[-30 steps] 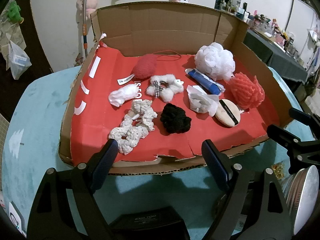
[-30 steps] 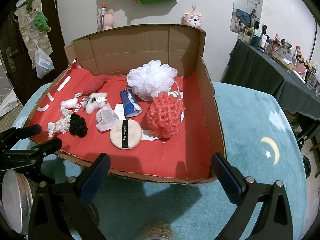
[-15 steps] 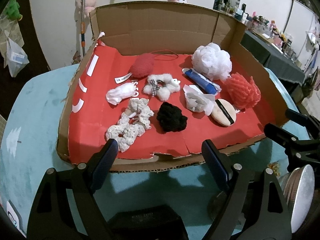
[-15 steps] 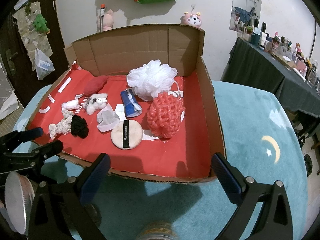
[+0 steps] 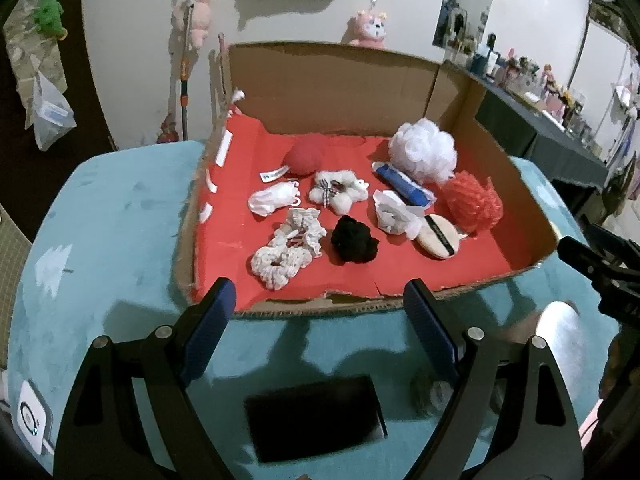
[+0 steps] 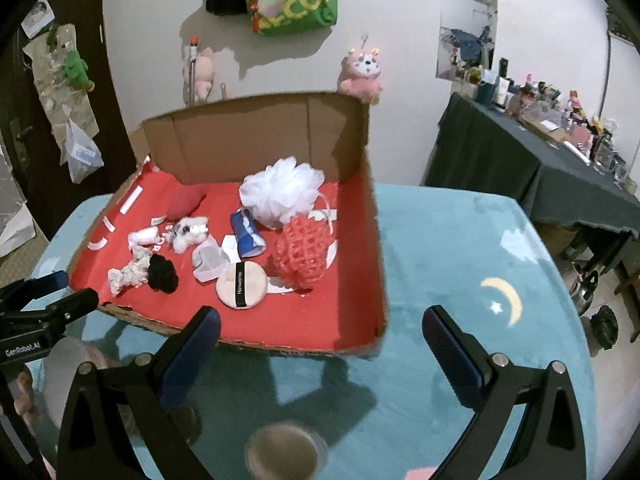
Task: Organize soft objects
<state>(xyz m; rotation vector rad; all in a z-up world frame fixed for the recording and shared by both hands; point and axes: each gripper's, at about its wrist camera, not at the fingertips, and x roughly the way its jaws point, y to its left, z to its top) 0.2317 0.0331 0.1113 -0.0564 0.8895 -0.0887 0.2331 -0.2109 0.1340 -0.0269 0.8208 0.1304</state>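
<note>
Both the left gripper (image 5: 318,304) and right gripper (image 6: 320,330) have drawn back, fingers spread empty, from the red-lined cardboard tray (image 5: 532,208), its soft objects unmoved, so sorting stands paused

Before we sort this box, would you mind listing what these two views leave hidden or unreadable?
- Blue tube: far end hidden under the white bath puff in both views.
- Round powder puff: partly covered by crumpled white wrapper in the left wrist view.
- Tag beside red pouch: print too small.
- Right gripper: its bottom edge is cut off.
</note>
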